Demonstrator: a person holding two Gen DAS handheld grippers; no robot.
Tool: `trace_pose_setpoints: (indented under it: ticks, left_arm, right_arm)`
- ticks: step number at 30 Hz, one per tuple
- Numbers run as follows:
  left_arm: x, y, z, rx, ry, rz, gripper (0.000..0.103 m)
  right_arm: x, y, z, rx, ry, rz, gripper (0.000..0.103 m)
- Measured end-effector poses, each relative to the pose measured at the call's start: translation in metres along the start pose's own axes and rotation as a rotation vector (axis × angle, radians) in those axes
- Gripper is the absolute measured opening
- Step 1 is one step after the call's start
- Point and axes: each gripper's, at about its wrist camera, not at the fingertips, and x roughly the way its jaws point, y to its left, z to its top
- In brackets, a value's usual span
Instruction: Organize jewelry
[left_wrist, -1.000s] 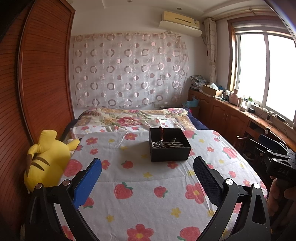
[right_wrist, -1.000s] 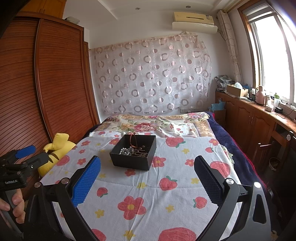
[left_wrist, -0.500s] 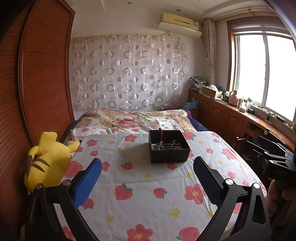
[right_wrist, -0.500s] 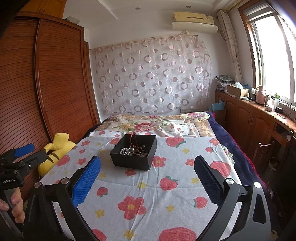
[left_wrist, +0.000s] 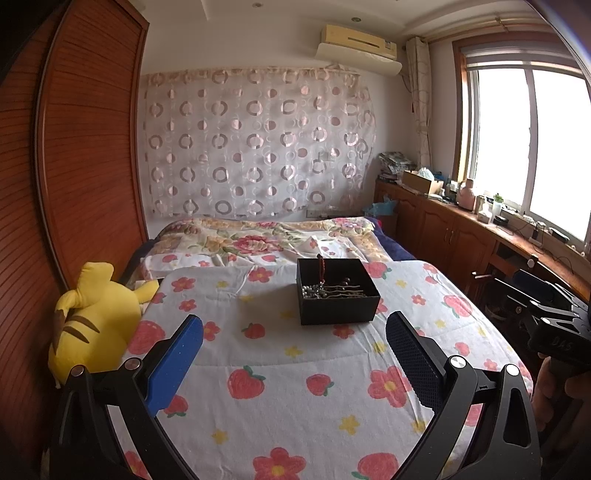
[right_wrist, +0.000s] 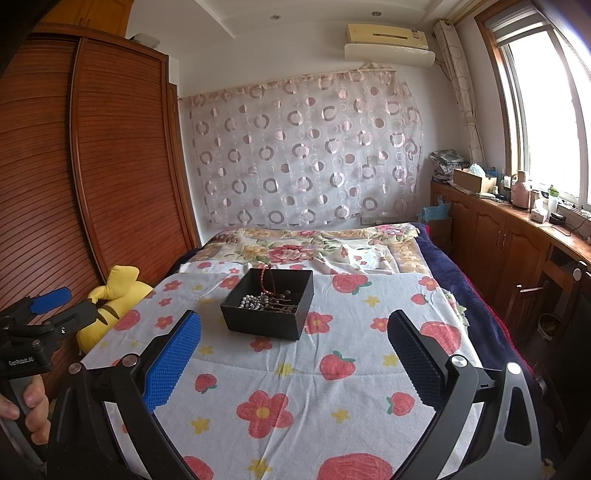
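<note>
Sitting on the bed (left_wrist: 280, 406) well ahead of both tools, the black jewelry box (left_wrist: 337, 295) is what the coming move turns on. From the left hand-held gripper (left_wrist: 294, 354) the box lies forward and slightly to the right; from the right hand-held gripper (right_wrist: 294, 354) it lies forward and slightly to the left — so it rests roughly between the two lines of sight. Neither hand looks clearly nearer; both are well apart from the box.

Both hand-held grippers are spread wide with nothing between their pads.

The box is open-topped and nearly square, with no marked long axis, and in the right wrist view it sits turned a little so one corner points toward the camera. Inside lies a tangle of jewelry (right_wrist: 266, 301): silvery beads at the left, darker brown strands running across toward the right, and a red bead string (left_wrist: 322, 267) draped up the far wall and over its rim. The strands overlap, so my judgement is that picking one out cleanly will call for a reach down from above onto a single strand — the red string at the rim looks the easiest to isolate.

A yellow plush toy (left_wrist: 94, 325) lies at the bed's left edge, clear of the path.
</note>
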Motion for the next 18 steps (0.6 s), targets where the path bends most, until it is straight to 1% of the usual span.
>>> trace_pose_setpoints:
  ticks: [18]
  left_arm:
    - [-0.0024, -0.0010, 0.0010, -0.002, 0.000, 0.001, 0.096]
  right_arm:
    - [0.0003, -0.0008, 0.0006, 0.001, 0.001, -0.001, 0.101]
